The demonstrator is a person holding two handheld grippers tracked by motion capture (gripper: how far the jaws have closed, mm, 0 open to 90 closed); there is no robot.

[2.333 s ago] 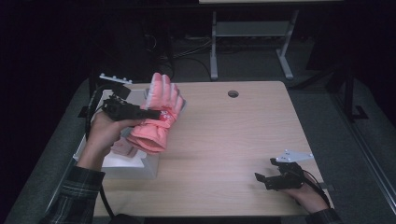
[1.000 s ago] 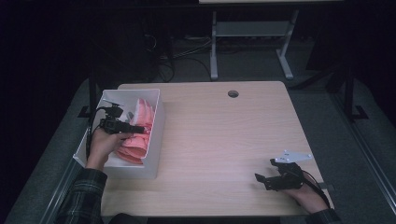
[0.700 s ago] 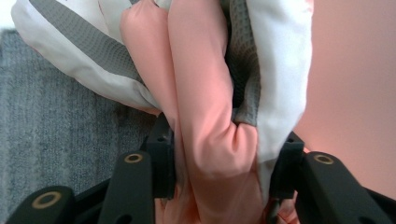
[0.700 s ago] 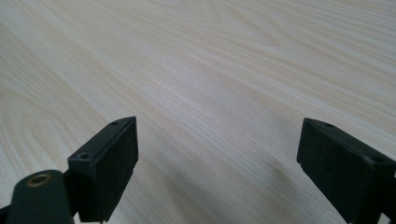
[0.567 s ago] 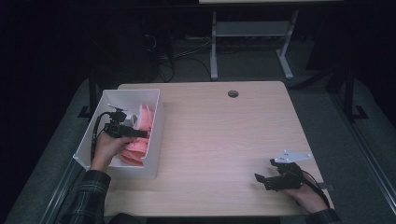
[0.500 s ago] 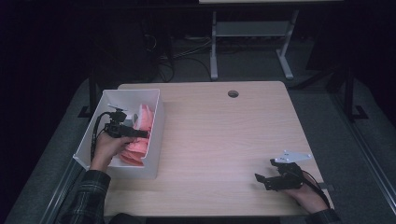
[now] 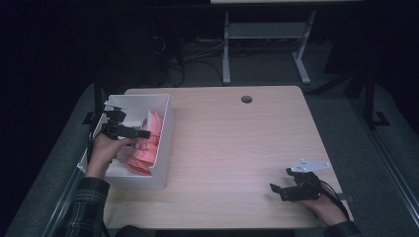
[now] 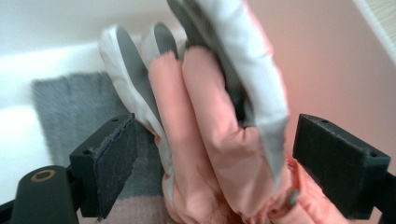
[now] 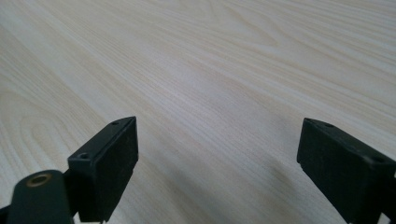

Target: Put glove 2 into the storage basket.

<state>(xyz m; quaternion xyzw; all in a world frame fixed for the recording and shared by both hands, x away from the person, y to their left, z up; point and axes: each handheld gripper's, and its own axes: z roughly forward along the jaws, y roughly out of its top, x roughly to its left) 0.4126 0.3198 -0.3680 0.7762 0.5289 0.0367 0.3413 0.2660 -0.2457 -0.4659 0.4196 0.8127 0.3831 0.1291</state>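
Releasing puffy pink-and-grey fabric glove [image 8: 210, 154] into white plastic bin [image 7: 165, 143]; left gripper [image 8: 215, 177] jaws just opened, pads clear of glove between them. Next: lift straight up w/o snagging. Right gripper [image 9: 219, 172] apart, idle.

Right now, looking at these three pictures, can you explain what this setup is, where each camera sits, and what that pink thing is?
A person sits at a light wooden table and holds a black two-jaw tool in each hand. The high view looks down from above. The other two pictures come from small cameras riding on each tool, looking out between its black jaws.

The left tool is over a white rectangular bin at the table's left edge. Inside lies a padded pink glove with grey and white fingertips, partly on a grey knitted cloth. The jaws have just been opening: the glove sits between them, no longer squeezed.

The right tool rests near the table's front right corner, open, with bare wood in front of it.
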